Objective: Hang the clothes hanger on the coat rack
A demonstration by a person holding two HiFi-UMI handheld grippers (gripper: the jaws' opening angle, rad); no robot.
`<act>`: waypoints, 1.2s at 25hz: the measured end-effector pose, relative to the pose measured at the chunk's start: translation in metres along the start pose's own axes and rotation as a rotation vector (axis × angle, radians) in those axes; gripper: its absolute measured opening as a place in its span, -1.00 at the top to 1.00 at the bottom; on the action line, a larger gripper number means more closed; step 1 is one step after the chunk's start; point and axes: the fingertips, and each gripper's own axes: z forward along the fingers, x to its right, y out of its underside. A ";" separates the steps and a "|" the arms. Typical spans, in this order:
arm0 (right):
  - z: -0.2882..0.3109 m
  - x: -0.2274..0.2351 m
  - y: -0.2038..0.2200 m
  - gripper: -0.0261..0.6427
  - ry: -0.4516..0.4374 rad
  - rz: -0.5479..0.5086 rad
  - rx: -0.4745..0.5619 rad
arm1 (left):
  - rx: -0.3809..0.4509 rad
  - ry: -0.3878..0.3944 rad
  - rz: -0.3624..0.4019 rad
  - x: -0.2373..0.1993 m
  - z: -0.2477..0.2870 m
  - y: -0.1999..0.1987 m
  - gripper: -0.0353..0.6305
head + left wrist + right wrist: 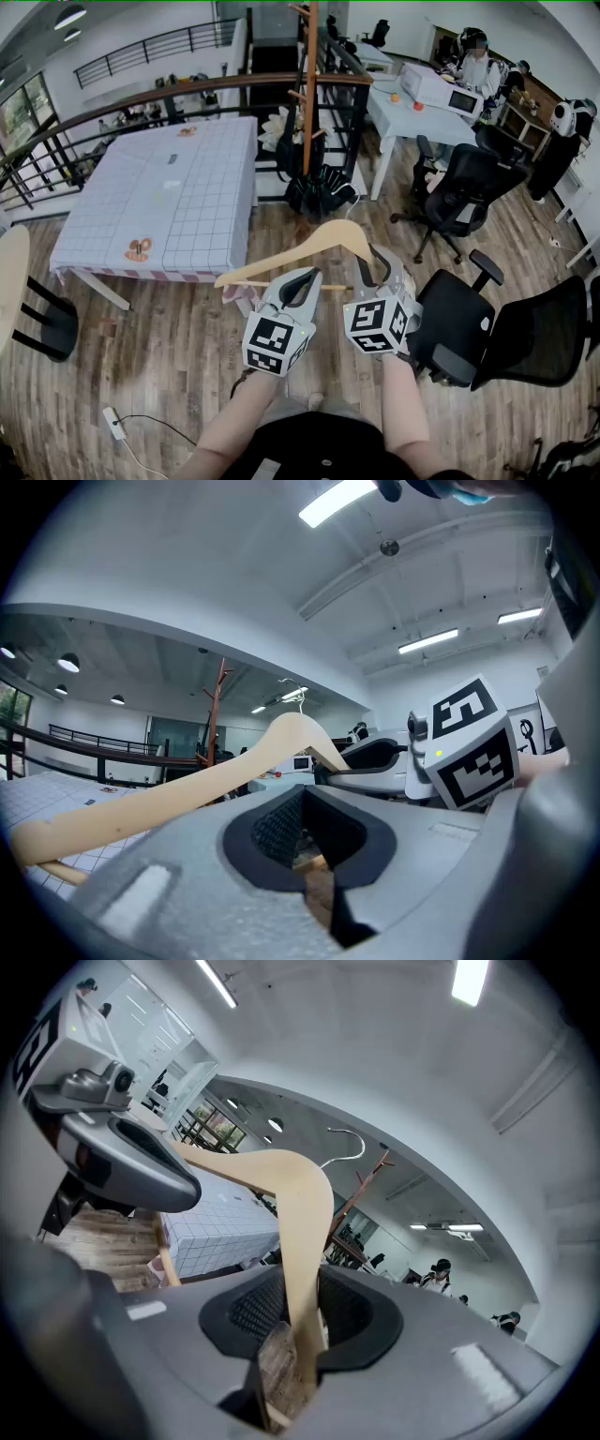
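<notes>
My right claw (382, 270) was clamped on the hanger (319, 242), jaws pinching its right arm near the end. In the right gripper view that arm ran up betw. the pads, w/ the metal hook (345, 1144) at the top. My left claw (298, 281) sat just left of the right one. Its jaws were nearly together w/ a sliver of pale wood betw. them, the hanger's bottom bar as far as I could tell. So the hanger was in both claws, near me, over the wood floor (169, 356). The coat rack (310, 84) stood well apart on the far side, by the railing (187, 94). It was right of the table (159, 178) w/ the grid cloth. A black chair (469, 178) was off to the right.
</notes>
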 end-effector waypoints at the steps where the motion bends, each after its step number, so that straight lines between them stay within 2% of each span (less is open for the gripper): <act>1: 0.000 0.000 -0.001 0.61 0.001 -0.003 0.002 | 0.001 -0.001 0.001 -0.001 0.000 0.000 0.90; 21: 0.008 -0.004 -0.008 0.61 -0.012 -0.012 0.030 | -0.005 -0.009 0.013 -0.009 0.003 0.002 0.90; 30: 0.022 0.010 0.001 0.61 -0.021 -0.003 0.046 | -0.012 -0.025 0.019 -0.010 0.023 0.005 0.90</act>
